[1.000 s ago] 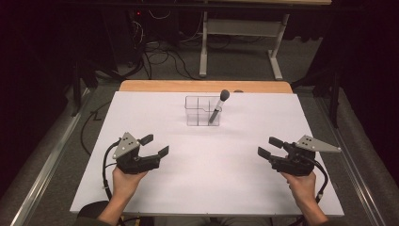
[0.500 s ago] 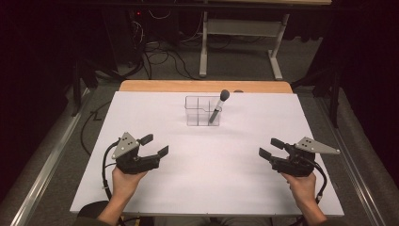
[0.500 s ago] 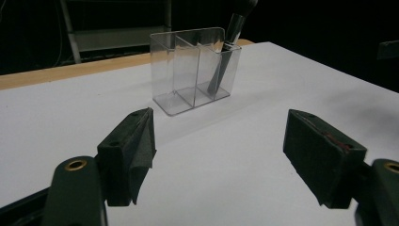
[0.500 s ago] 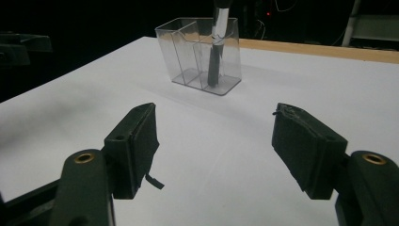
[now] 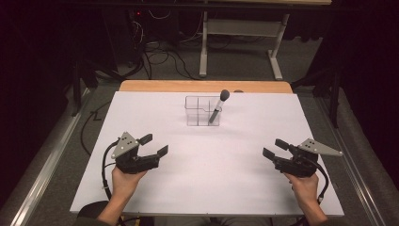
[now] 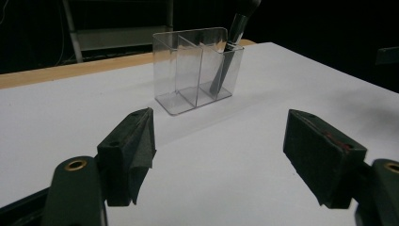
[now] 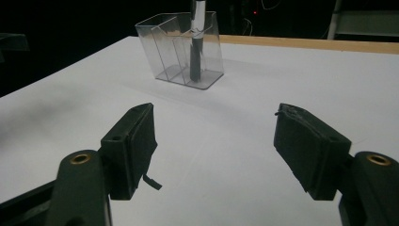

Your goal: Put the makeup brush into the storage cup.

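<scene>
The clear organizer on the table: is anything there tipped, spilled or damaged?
Nothing stands out. The clear organizer stands upright on the white table, and the brush leans in its right-hand compartment, bristles up. Both grippers, left and right, are open and apart from it.

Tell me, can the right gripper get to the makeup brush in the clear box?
Probably yes. The right gripper is open, and bare white table lies between it and the makeup brush, which leans in the right-hand compartment of the clear organizer with its head poking above the rim.
</scene>
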A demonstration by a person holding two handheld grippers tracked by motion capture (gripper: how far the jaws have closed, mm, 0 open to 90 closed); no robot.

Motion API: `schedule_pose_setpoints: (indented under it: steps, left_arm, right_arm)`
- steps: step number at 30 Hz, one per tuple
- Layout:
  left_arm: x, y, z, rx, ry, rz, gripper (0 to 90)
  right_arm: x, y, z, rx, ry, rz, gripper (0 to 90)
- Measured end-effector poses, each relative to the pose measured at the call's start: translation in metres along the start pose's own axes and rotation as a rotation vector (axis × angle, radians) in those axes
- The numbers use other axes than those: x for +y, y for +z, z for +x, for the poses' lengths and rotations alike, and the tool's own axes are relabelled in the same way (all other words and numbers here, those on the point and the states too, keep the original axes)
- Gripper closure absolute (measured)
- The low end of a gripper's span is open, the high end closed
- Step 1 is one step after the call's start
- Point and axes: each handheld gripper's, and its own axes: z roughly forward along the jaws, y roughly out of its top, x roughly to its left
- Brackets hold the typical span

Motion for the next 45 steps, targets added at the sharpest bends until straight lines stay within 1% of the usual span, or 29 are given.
schedule_pose_setpoints:
  steps: [4,6,9,13,14,15,24,27,29,30,31,34,38,45]
  left_arm:
    - [0.0,0.001,0.001,-0.007,-0.008,0.004,25.8]
    - [0.0,0.001,0.0,-0.007,-0.006,0.003,25.8]
    - [0.0,0.0,0.0,-0.007,-0.003,0.006,25.8]
    - [0.0,0.0,0.0,-0.006,-0.006,0.003,25.8]
    - [0.0,0.0,0.001,0.0,-0.003,0.001,25.8]
    - [0.0,0.0,0.001,-0.005,-0.008,0.003,25.8]
    - [0.0,-0.001,0.002,-0.002,-0.012,-0.001,25.8]
    - [0.0,-0.001,0.002,-0.002,-0.013,-0.001,25.8]
    - [0.0,0.0,0.002,-0.004,-0.012,-0.001,25.8]
    - [0.0,0.0,0.002,-0.005,-0.011,0.0,25.8]
    - [0.0,0.0,0.002,-0.005,-0.012,0.0,25.8]
    - [0.0,-0.001,0.002,-0.005,-0.014,-0.001,25.8]
    - [0.0,0.0,0.003,-0.003,-0.021,0.003,25.8]
    - [0.0,0.001,0.004,-0.006,-0.023,0.02,25.8]
  right_arm:
    - [-0.001,-0.001,-0.001,-0.015,0.005,-0.002,31.4]
    - [-0.001,0.0,-0.001,-0.017,-0.007,-0.001,31.2]
    - [-0.003,0.002,-0.002,-0.021,-0.002,0.009,30.9]
    - [-0.005,0.003,-0.002,-0.034,-0.01,0.014,30.3]
    - [-0.005,0.003,-0.002,-0.035,-0.009,0.014,30.3]
    - [-0.006,0.003,-0.002,-0.04,-0.009,0.017,30.3]
    - [-0.009,0.004,-0.005,-0.063,-0.003,0.033,30.3]
    - [-0.011,0.004,-0.006,-0.069,-0.006,0.03,30.6]
    - [-0.014,0.004,-0.006,-0.074,-0.011,0.039,30.6]
    - [-0.014,0.004,-0.005,-0.076,-0.005,0.04,30.6]
    - [-0.015,0.004,-0.005,-0.077,-0.013,0.04,30.6]
    - [-0.016,0.005,-0.004,-0.073,-0.009,0.043,30.6]
    - [-0.018,0.007,-0.004,-0.078,-0.009,0.057,30.6]
    - [-0.017,0.005,-0.007,-0.083,0.023,0.036,30.4]
